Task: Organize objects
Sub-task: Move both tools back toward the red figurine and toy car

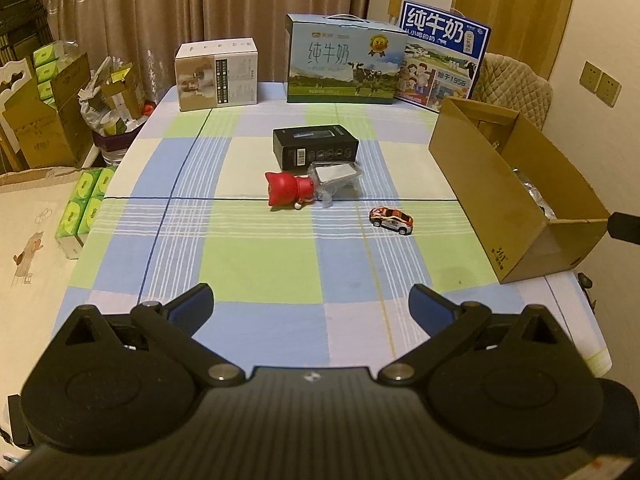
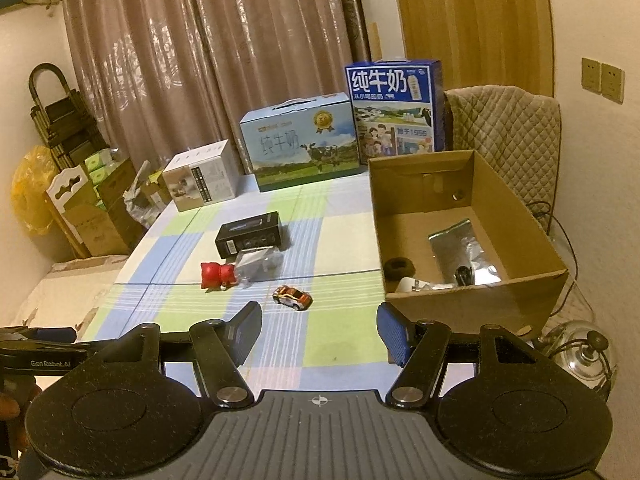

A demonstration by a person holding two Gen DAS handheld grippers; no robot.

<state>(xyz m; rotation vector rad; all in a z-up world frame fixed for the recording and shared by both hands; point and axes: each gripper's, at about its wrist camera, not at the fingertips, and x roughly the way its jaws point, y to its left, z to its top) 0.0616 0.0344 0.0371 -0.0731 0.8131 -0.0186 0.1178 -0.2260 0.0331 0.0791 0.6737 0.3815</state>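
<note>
Left wrist view cuts off the cardboard box point(image 1: 516, 200) ahead and to the right of the left tool point(image 1: 312, 308): only its near wall and a sliver of crinkled foil inside show, and a dark shape at the frame's right edge cannot be made out. The left tool's jaws are spread wide with nothing between them, over bare checked cloth on the bench point(image 1: 260, 264). Straight ahead lie a red toy point(image 1: 289, 194), a clear plastic piece point(image 1: 336, 180) touching it, and a black box point(image 1: 316, 147) just behind; what the clear piece is stays hard to tell. A toy car point(image 1: 391, 220) sits apart, ahead and slightly right.

Right wrist view shows the right tool point(image 2: 318, 334) parted about halfway, gripping nothing. The toy car point(image 2: 293, 297) is just ahead, a little left of centre, with open cloth all round it. The cardboard box point(image 2: 472, 304) stands ahead right, its near corner close by the right finger; inside are a foil bag point(image 2: 464, 248), a dark ring point(image 2: 398, 267) and white and black items half hidden by the near wall. The box sits at the bench's right edge. Milk cartons point(image 2: 304, 140) line the far edge. The other tool's arm pokes in at the left, mostly out of frame.
</note>
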